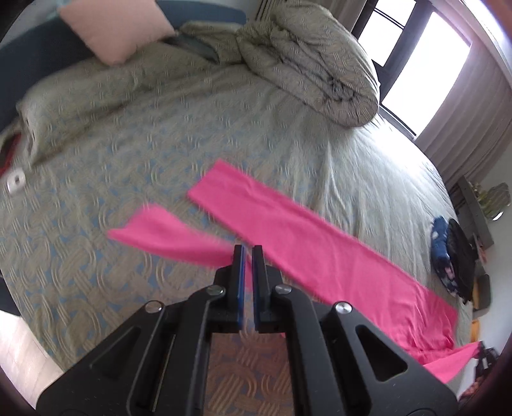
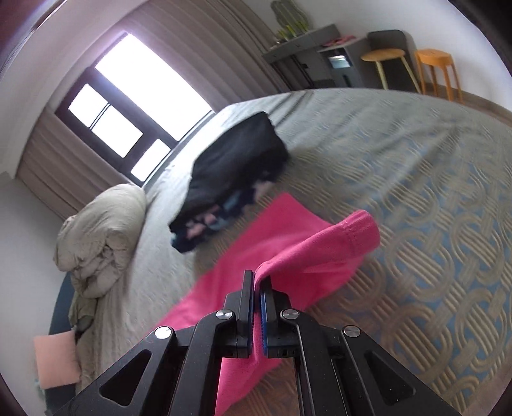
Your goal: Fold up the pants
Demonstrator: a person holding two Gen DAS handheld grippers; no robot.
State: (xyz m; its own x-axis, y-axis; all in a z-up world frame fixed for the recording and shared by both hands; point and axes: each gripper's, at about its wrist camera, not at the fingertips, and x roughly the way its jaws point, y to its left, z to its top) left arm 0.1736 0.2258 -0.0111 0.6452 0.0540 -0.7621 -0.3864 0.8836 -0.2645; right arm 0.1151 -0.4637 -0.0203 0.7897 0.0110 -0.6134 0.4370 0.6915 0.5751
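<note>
Pants (image 1: 320, 252) of bright pink knit lie stretched across the bed (image 1: 160, 153), one leg flat and straight on the patterned bedspread, the other lifted off it. They look thin, light and quite limp: the raised cloth sags and folds over itself wherever it is not held, so I judge it will drape rather than keep any shape, and it should slide easily over the spread.

Nearest the pants, the left gripper (image 1: 248, 252) has its jaws clenched on the lifted leg, part-way along it, with the free hem end trailing off beyond. In the right wrist view the right gripper (image 2: 257, 278) has its jaws clamped on a pinch of pink fabric that rises between the pads and curls over toward a stitched hem or band; which end of the garment that is, I cannot tell for sure.

Good places to hold, to my mind, are the edges and corners: hem and waistband, where the stitching gives the pads something thicker to bite. A pinch in mid-cloth would let the rest droop and wrinkle. With both ends held taut, the leg should lay down neatly on its twin.

Beyond the pants, a dark heap of clothes (image 2: 236, 166) sits near their far end, a rolled duvet (image 1: 313, 64) lies well apart toward the window, and a pink pillow (image 1: 112, 28) rests at the head of the bed.
</note>
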